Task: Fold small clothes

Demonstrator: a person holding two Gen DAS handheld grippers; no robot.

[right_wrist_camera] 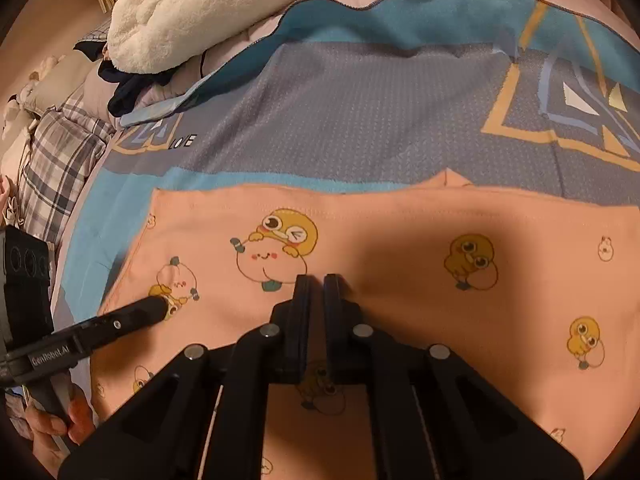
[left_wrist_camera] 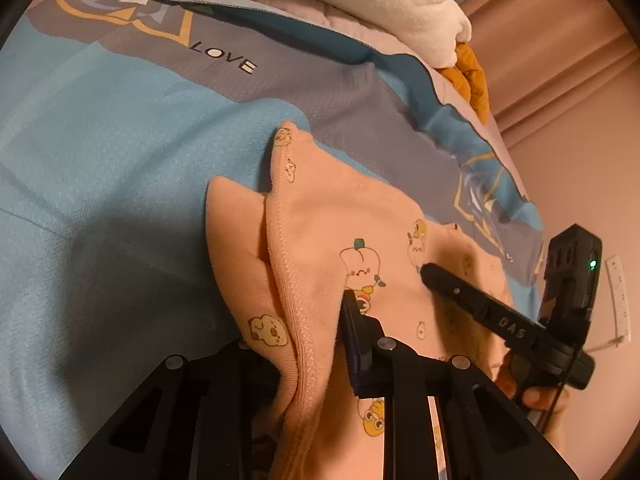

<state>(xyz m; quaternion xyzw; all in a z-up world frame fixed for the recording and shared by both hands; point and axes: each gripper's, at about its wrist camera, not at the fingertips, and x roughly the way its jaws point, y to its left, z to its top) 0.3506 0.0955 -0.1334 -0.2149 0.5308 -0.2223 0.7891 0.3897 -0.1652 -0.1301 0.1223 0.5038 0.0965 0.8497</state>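
Observation:
A small peach garment (right_wrist_camera: 400, 240) printed with cartoon ducks lies on a blue and grey blanket (right_wrist_camera: 360, 112). In the left wrist view its ribbed hem (left_wrist_camera: 296, 292) drapes up over my left gripper (left_wrist_camera: 320, 320), which is shut on that edge of the garment (left_wrist_camera: 360, 208). Only one left finger (left_wrist_camera: 356, 332) shows; cloth hides the other. My right gripper (right_wrist_camera: 317, 280) is shut, tips pressed on the middle of the garment, holding nothing that I can see. The right gripper (left_wrist_camera: 428, 270) also shows in the left wrist view, and the left gripper (right_wrist_camera: 158, 306) in the right wrist view.
A white fluffy blanket (right_wrist_camera: 224, 12) is piled at the far edge, beside plaid bedding (right_wrist_camera: 60, 152) and dark clothes (right_wrist_camera: 132, 84). An orange cloth (left_wrist_camera: 472, 76) lies by pink curtains (left_wrist_camera: 560, 60). The blanket (left_wrist_camera: 100, 160) spreads wide to the left.

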